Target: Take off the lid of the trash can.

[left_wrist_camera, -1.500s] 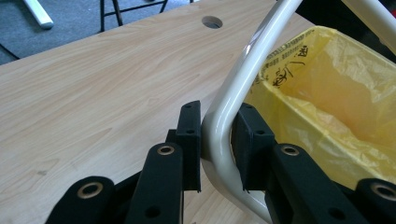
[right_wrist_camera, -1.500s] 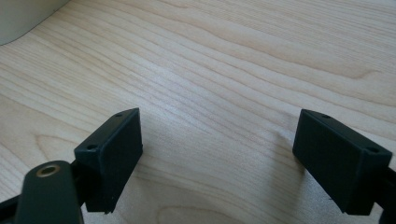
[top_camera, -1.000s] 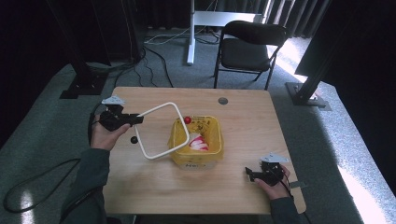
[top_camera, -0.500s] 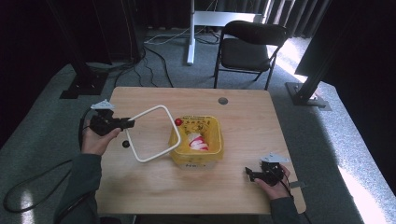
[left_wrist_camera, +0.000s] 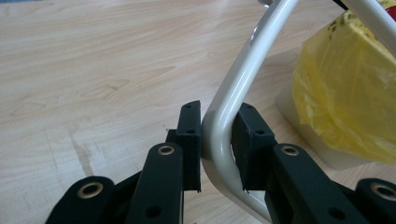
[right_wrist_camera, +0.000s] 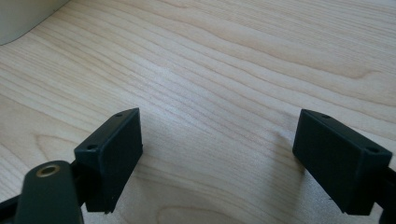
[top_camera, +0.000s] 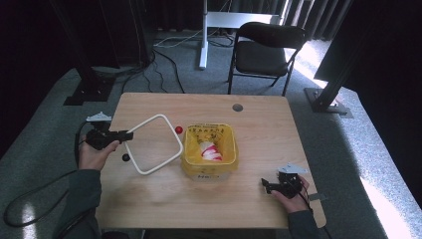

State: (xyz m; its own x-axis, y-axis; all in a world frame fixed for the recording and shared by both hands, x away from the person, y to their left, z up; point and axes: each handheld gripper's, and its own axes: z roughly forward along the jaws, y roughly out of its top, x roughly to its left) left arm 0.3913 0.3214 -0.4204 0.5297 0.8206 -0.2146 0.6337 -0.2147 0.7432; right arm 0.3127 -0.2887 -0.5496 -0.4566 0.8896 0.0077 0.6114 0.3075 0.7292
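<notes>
Since a second ago the left gripper (top_camera: 130,134) has carried the white frame (top_camera: 155,144) leftward off the yellow-lined bin (top_camera: 209,150); before, the frame overlapped the bin's rim, now it sits beside it over bare table (top_camera: 259,124). Jaws clenched on the frame: in the left gripper view the left gripper (left_wrist_camera: 216,140) has a rounded corner of the white frame (left_wrist_camera: 243,79) pinched between both pads, tube touching each pad, the rest of the tube running up and away toward the yellow-lined bin (left_wrist_camera: 345,93). Frame tilted, far edge just beside the bin's left wall, near a small red ball (top_camera: 178,130); a small black ball (top_camera: 125,157) lies near its near-left side. Red-and-white object (top_camera: 210,151) inside the bin. Right gripper (top_camera: 265,183) near the table's front right edge, well apart from the frame; in its own view the right gripper (right_wrist_camera: 217,154) jaws stand wide apart, released, only wood grain between them.
</notes>
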